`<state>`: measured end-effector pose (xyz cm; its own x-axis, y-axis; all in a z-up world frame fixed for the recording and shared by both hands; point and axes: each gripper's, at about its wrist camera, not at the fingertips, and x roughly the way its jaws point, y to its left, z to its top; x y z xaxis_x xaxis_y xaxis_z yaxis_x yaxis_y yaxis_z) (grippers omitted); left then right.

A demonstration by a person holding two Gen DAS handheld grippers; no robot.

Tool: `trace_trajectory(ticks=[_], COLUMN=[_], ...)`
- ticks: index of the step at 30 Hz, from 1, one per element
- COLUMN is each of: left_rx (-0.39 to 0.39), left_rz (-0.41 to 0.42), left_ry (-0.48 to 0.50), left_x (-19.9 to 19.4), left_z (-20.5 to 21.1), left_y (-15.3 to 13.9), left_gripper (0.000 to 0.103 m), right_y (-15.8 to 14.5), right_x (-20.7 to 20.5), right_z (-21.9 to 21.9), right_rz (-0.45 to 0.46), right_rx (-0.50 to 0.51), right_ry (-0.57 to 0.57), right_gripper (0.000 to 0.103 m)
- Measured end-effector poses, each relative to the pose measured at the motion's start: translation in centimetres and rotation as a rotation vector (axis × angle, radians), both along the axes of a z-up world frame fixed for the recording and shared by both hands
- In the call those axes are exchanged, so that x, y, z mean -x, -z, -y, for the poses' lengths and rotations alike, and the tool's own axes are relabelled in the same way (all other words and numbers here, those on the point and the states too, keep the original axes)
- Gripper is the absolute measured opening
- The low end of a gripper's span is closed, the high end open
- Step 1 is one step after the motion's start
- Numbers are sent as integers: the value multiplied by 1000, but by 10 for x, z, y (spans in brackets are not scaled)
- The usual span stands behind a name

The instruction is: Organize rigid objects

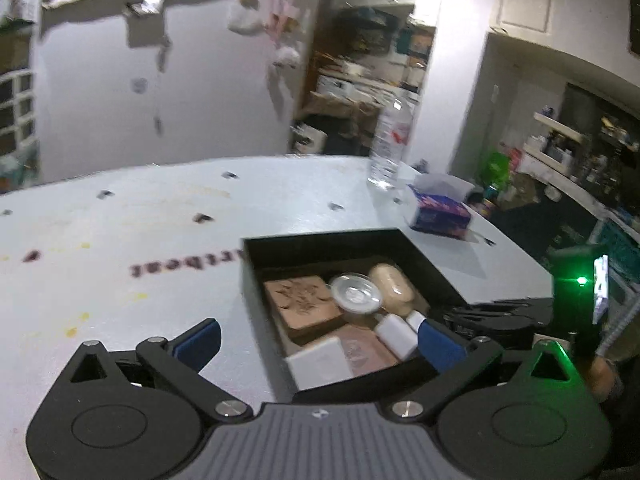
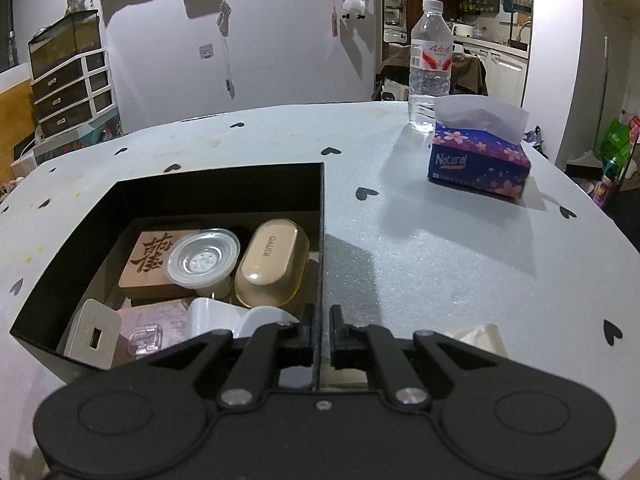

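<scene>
A black open box (image 2: 224, 188) sits on the white table. Inside lie a carved wooden block (image 2: 152, 264), a clear lidded cup (image 2: 202, 260), a beige case (image 2: 272, 264), a white charger (image 2: 92, 336), a small clear case (image 2: 146, 340) and white adapters (image 2: 208, 314). My right gripper (image 2: 321, 330) is shut on the box's right wall (image 2: 321, 240), one finger inside and one outside. My left gripper (image 1: 320, 340) hangs wide open above the near end of the box (image 1: 320, 244); nothing is between its blue pads (image 1: 198, 342). The cup (image 1: 356, 294) and the block (image 1: 302, 304) show past it.
A water bottle (image 2: 430, 68) and a blue tissue box (image 2: 478, 160) stand at the table's far right. A pale folded thing (image 2: 480, 336) lies by my right gripper. The table (image 2: 460, 264) bears small black heart marks. Shelves and clutter lie beyond its edges.
</scene>
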<state>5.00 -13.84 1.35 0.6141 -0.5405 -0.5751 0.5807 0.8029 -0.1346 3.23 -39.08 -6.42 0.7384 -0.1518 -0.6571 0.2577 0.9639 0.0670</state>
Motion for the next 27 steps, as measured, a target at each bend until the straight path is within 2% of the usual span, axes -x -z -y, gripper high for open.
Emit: trace_trajectory(ticks=[3,7,12,15,17,19,24,27], left_rx=[-5,0,-11,-23,-31,-38,-34,-22], left_rz=[61,66,89,121,134,139,169,160], left_ry=[-19,-46,-101,-120,-131,-141,-168,-175], left_x=[10,14,17,21,24,27,38,42], left_z=[-4,-7,-6,-3,0,2,2,1], left_y=[1,5,5,5,6,7,6,6], left_gripper=[103,103,103,103,103,103,103,103], right_y=[-1,-8,-31,-46,-57,-64,-74,-75], right_x=[0,4,17,29,38,47,69,80], right_z=[1,2,2,0,-1,-3,-8,-12], right_rz=[-1,25,99,143,168,186,201,196], right_rx=[9,16,20,19,16,16,36,58], right_ry=[-2,2,4,-5,0,-2,5,15], right_gripper=[10,15,21,31,45,53,67,75])
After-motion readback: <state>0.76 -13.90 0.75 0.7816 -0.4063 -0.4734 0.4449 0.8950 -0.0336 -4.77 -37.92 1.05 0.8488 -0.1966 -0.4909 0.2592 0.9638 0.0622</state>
